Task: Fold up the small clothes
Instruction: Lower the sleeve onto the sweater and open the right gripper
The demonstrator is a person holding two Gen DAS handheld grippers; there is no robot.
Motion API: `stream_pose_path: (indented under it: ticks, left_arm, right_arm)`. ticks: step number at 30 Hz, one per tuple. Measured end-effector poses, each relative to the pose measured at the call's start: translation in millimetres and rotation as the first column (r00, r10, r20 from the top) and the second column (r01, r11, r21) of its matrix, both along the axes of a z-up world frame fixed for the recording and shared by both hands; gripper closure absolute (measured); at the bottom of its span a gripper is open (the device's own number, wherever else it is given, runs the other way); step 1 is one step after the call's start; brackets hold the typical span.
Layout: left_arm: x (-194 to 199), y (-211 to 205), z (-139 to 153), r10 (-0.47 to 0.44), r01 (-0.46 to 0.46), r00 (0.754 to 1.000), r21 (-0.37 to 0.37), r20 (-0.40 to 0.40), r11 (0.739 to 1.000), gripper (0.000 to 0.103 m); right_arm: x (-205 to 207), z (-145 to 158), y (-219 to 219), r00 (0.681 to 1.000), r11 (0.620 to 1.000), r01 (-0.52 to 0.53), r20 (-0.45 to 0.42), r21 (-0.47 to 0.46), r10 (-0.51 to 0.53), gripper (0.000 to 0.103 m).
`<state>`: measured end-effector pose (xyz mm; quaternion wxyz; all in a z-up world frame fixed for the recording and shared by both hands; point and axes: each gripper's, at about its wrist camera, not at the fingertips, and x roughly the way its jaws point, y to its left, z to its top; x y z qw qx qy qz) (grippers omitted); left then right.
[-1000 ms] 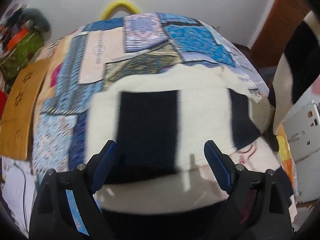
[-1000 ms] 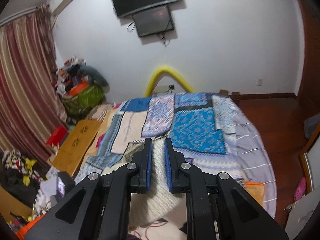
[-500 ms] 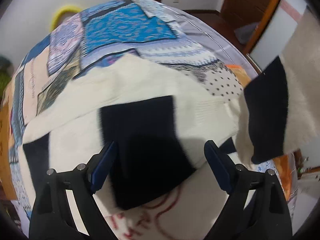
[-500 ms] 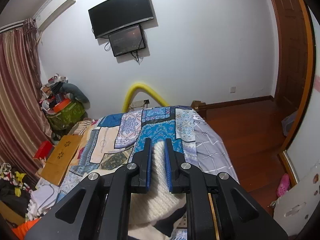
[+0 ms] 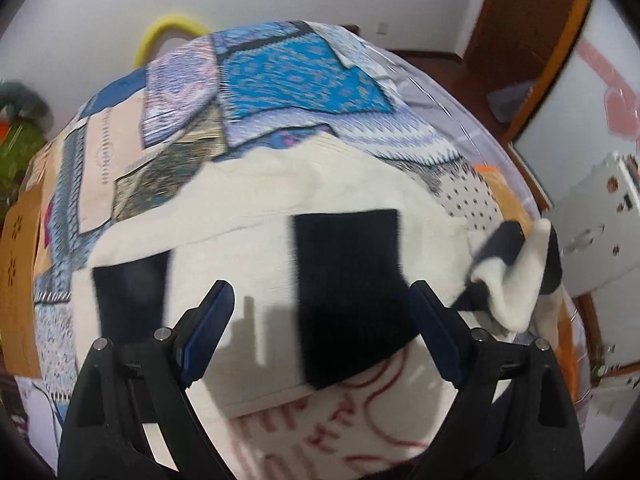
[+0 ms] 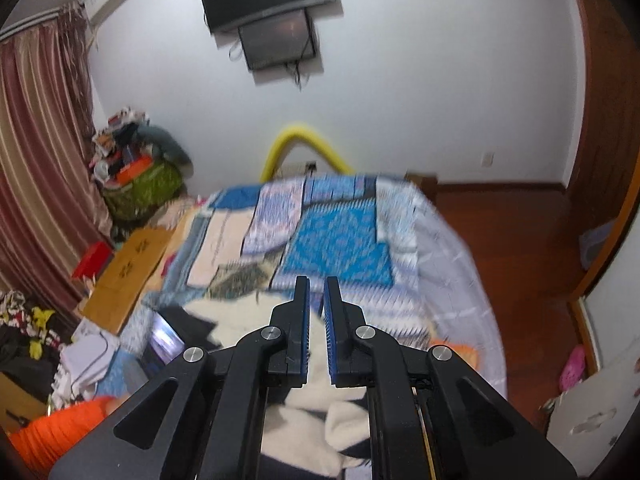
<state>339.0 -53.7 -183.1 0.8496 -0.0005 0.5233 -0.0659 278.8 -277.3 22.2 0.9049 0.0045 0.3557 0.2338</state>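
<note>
A cream knitted sweater with black square patches lies spread on the patchwork bed cover. My left gripper is open and empty just above its lower part. At the right a bunched sleeve of the sweater hangs lifted. In the right wrist view my right gripper has its jaws nearly shut with a narrow gap, and the cream and black fabric lies beneath and behind the fingers; whether the pads pinch it is hidden.
A cardboard piece lies at the bed's left edge, with clutter and an orange item on the floor beside it. A yellow tube arches behind the bed. A wooden floor and a door are at the right.
The raised sleeve has dropped from high at the right to low beside the sweater. My right gripper has tilted down and the cream fabric no longer shows between its fingers. The left view swung back.
</note>
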Motion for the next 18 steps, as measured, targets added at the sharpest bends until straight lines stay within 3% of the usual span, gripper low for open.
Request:
stream_pose_path:
  ticks: [4, 8, 9, 18]
  left_arm:
    - [-10.6, 36.2, 10.4, 0.066, -0.066, 0.998, -0.046, 0.012, 0.997, 0.014]
    - [-21.4, 68.5, 16.4, 0.119, -0.117, 0.993, -0.059, 0.026, 0.991, 0.014]
    - [-24.0, 76.1, 16.5, 0.131, -0.129, 0.991, -0.064, 0.023, 0.990, 0.014]
    - [-43.6, 117.7, 8.4, 0.213, -0.212, 0.977, -0.062, 0.014, 0.975, 0.014]
  right_arm:
    - [2.3, -49.8, 5.8, 0.994, 0.999, -0.021, -0.109, -0.040, 0.017, 0.093]
    - [1.2, -92.0, -3.8, 0.981, 0.997, 0.001, -0.192, -0.080, -0.016, 0.068]
    - [-0.4, -102.0, -8.1, 0.979, 0.995, 0.009, -0.203, -0.104, -0.030, 0.066]
    - [-18.2, -152.0, -68.2, 0.943, 0.975, 0.098, -0.293, -0.201, -0.155, 0.062]
